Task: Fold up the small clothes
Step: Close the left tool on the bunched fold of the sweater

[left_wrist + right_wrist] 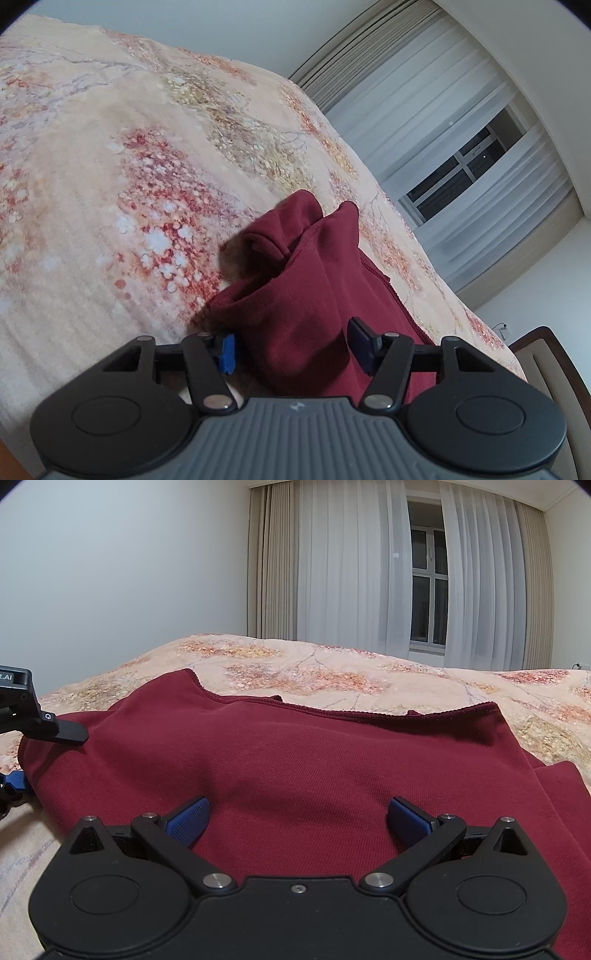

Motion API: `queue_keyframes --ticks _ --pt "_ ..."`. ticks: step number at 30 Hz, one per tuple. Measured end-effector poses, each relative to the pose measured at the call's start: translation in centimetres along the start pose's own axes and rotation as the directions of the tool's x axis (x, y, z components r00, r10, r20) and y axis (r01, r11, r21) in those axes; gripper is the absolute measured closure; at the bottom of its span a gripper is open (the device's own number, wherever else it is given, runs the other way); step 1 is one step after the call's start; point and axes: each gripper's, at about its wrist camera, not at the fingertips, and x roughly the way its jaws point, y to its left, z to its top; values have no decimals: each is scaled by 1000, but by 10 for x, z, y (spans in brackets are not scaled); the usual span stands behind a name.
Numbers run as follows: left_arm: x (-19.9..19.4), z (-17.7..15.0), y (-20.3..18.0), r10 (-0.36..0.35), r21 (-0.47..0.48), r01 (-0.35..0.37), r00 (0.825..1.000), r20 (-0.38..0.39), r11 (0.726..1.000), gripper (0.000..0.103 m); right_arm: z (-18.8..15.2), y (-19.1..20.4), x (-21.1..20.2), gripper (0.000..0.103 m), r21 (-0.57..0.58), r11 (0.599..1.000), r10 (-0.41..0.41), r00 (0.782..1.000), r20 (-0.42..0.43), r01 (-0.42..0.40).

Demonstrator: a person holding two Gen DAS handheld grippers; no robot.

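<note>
Plainly, the dark red garment (295,760) lay spread on the floral bedspread (369,672), its near-left part bunched into a hump; the left gripper (291,347) stood part open with that hump between its pads, and whether they pressed the cloth I could not tell. The right gripper (297,818) hung wide open above the flat cloth, holding nothing. The risk, as I judged it, lay on the left: a pinch on a thick bunch could catch several layers at once and drag the whole garment askew, or slip off the soft knit and spoil the fold; the loose hem (351,710) could also wrinkle. No containers were in sight.
</note>
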Motion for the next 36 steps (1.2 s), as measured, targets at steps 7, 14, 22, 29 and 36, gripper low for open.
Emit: queue_keyframes --ticks 7,14,22,29,36 --pt "-1 -2 -3 3 39 -3 1000 3 999 41 0 0 0 0 0 1000 0 1000 0 0" --pt "-1 0 0 15 35 -16 1000 6 999 56 0 0 0 0 0 1000 0 1000 1 0" --pt "-1 0 0 17 43 -17 1000 5 999 57 0 0 0 0 0 1000 0 1000 0 0" --pt "-1 1 -1 4 60 -4 1000 -4 998 77 0 0 0 0 0 1000 0 1000 0 0" --pt "-7 4 -18 -31 151 27 999 27 988 86 1 0 -1 0 1 1000 1 1000 1 -1"
